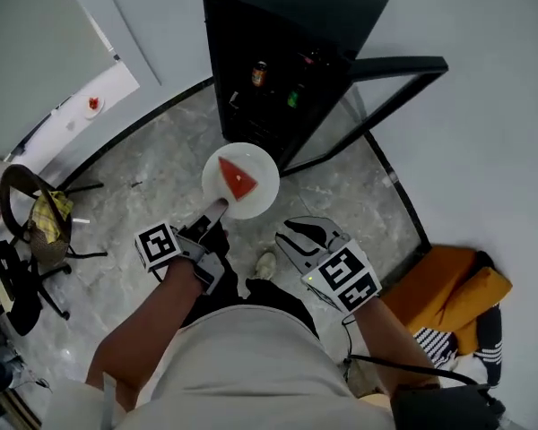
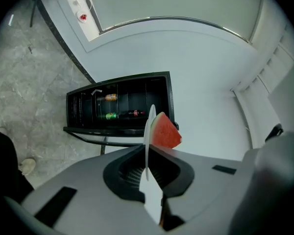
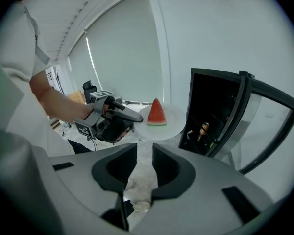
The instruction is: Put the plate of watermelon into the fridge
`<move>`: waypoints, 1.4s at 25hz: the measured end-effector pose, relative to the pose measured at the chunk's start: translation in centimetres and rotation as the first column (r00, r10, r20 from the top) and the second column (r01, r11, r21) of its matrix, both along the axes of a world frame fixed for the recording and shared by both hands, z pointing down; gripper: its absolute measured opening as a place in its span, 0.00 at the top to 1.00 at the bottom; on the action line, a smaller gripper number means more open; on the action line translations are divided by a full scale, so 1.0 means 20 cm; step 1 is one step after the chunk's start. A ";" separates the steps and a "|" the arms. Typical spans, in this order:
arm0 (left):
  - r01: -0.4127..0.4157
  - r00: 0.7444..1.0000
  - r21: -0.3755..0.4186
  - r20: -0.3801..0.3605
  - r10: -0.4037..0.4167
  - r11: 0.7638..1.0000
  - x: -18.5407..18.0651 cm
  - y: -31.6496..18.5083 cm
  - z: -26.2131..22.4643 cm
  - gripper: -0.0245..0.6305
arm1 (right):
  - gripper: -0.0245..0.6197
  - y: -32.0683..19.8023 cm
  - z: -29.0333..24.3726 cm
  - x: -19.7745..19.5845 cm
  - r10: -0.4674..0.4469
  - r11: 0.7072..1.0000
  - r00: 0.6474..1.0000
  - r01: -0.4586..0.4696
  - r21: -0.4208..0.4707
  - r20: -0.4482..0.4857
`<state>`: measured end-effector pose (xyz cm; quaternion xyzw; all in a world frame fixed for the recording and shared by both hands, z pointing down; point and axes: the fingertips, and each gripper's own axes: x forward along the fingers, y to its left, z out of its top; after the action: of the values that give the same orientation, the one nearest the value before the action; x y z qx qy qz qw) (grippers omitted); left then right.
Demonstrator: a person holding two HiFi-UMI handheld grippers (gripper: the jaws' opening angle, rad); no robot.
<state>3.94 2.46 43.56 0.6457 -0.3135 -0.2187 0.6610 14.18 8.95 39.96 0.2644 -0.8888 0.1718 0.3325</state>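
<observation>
A white plate [image 1: 255, 164] carries a red watermelon wedge [image 1: 237, 178] and hangs in the air in front of the open black fridge [image 1: 287, 25]. My left gripper [image 1: 217, 210] is shut on the plate's near rim. In the left gripper view the plate [image 2: 149, 131] stands edge-on between the jaws, with the wedge [image 2: 164, 131] on its right side and the fridge [image 2: 120, 104] beyond. My right gripper [image 1: 298, 233] hangs open and holds nothing, to the right of the plate and nearer me. The right gripper view shows the plate [image 3: 174, 124], the wedge [image 3: 157, 113] and the fridge interior [image 3: 210, 111].
The fridge's glass door [image 1: 390, 88] swings out to the right. Bottles [image 1: 259, 73] stand on its shelves. A chair [image 1: 27, 231] is at the left, an orange bag [image 1: 448, 289] at the right, and a white ledge [image 1: 93, 104] along the far-left wall. The floor is marble.
</observation>
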 end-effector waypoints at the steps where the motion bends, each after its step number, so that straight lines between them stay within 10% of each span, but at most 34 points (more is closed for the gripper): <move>1: 0.010 1.000 0.003 0.015 -0.010 1.000 0.01 -0.06 0.03 0.93 | 0.80 -0.05 0.02 0.01 -0.002 1.000 1.000 0.002 -0.010 -0.004; 19: 0.065 0.994 -0.021 0.087 -0.063 0.998 0.07 -1.47 0.58 0.93 | 0.80 -1.13 0.40 -0.20 0.020 0.988 0.998 -0.029 -0.154 -0.063; 35: 0.077 0.996 -0.102 0.056 -0.072 0.992 0.21 -2.00 0.99 0.93 | 0.80 -1.30 0.55 -0.20 0.022 0.952 0.994 -0.055 -0.301 -0.112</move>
<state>8.22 -37.55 63.35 0.6038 -0.3655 -0.2097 0.6767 10.15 -16.96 50.88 0.2362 -0.8275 0.2982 0.4129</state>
